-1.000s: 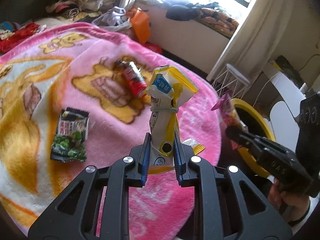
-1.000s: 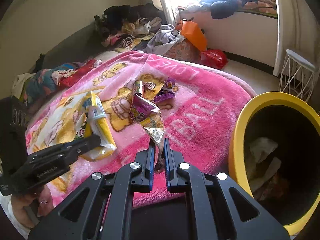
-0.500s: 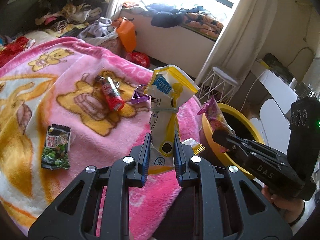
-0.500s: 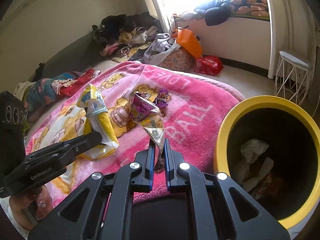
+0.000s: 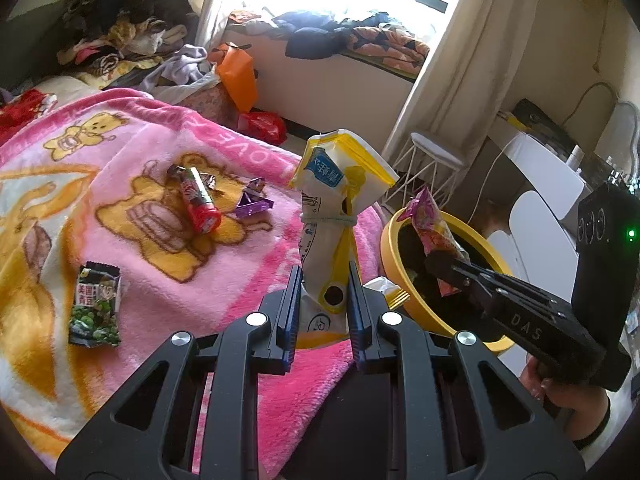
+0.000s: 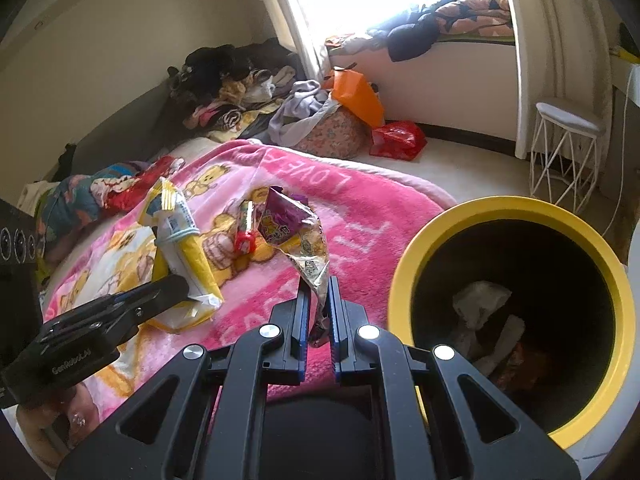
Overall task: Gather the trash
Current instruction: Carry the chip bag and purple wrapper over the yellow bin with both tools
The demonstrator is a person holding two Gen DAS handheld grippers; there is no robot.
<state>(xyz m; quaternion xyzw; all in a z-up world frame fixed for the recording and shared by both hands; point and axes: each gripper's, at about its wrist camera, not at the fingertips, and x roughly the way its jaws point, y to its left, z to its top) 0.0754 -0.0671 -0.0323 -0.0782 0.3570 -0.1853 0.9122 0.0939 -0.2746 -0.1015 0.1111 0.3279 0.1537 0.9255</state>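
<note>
Two black two-finger grippers are in view, the left gripper (image 5: pixel 322 300) and the right gripper (image 6: pixel 318 312), each with one wrapper between its jaws: one tied yellow-and-white bag (image 5: pixel 340 200) and one purple-and-silver foil packet (image 6: pixel 298 236). Three wrappers lie on the one pink cartoon blanket (image 5: pixel 132 240): one green pea packet (image 5: pixel 96 306), one red tube-shaped wrapper (image 5: pixel 198 200), one crumpled purple wrapper (image 5: pixel 254 202). One round yellow-rimmed bin (image 6: pixel 516 206) stands beside the bed.

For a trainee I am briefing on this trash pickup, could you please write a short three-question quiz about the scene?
1. True or false: the yellow bin is empty.
2. What does the left gripper hold?
3. Which lies nearest the purple wrapper: A green snack packet, B red tube wrapper, C white stool?

Key: 1 false, trash lies inside; 2 the yellow-and-white bag; 3 B.
</note>
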